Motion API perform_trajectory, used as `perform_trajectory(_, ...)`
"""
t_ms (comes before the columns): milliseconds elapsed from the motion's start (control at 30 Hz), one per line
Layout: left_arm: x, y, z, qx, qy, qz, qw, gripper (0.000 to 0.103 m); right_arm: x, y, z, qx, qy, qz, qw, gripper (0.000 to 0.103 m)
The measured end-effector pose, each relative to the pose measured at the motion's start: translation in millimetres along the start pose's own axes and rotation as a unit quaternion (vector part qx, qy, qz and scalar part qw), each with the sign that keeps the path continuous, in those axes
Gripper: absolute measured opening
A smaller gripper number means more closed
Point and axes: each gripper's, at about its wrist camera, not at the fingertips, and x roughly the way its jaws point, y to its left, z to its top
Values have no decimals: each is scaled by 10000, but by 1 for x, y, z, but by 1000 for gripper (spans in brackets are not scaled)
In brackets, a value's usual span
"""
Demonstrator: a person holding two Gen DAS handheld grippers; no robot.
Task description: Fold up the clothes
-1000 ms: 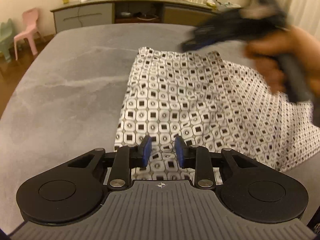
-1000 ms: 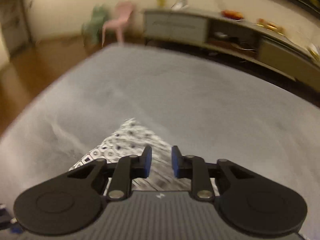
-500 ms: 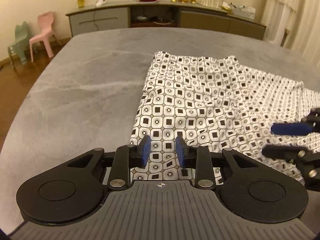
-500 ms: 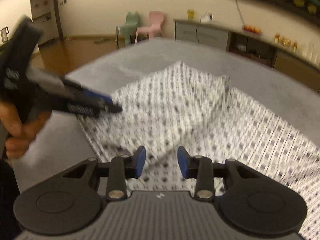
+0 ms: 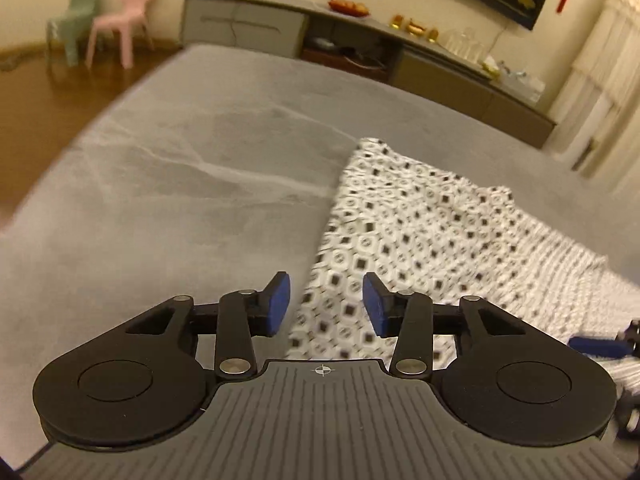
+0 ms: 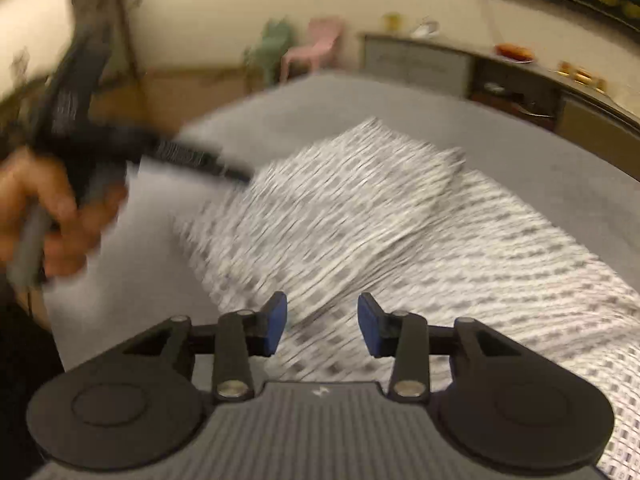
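A white garment with a black square pattern lies folded on the grey table. My left gripper is open and empty above the garment's near left edge. In the right wrist view the garment is motion-blurred. My right gripper is open and empty above its near part. The left gripper also shows in the right wrist view, blurred, held by a hand at the left. The right gripper's blue fingertips show at the right edge of the left wrist view.
A long low sideboard with small items stands against the far wall. A pink chair and a green chair stand on the wooden floor at the far left. The table's left edge curves near.
Both grippers have opened wider. The left gripper has shifted left, so the garment's left edge now lies between its fingers. The right view has swung and is blurred.
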Motion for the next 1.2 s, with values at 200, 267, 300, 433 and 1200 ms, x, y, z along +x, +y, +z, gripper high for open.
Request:
perform_trajectory(200, 20, -22, 8, 564, 326, -106, 9978, 0, -32, -111, -10, 589, 123, -2108, 9757, 50)
perform_trajectory(267, 23, -28, 8, 766, 330, -56, 9965, 0, -46, -162, -23, 1017, 353, -2748, 9555, 51)
perform_trajectory(300, 24, -28, 7, 781, 309, -48, 9965, 0, -53, -185, -34, 1223, 449, -3071, 9427, 50)
perform_trajectory(433, 21, -18, 4, 363, 132, 284, 9989, 0, -76, -260, -70, 2369, 378, -3455, 9072, 54)
perform_trajectory(1200, -37, 42, 6, -1127, -481, 349, 9919, 0, -98, -254, -81, 2439, -205, -2988, 9224, 34)
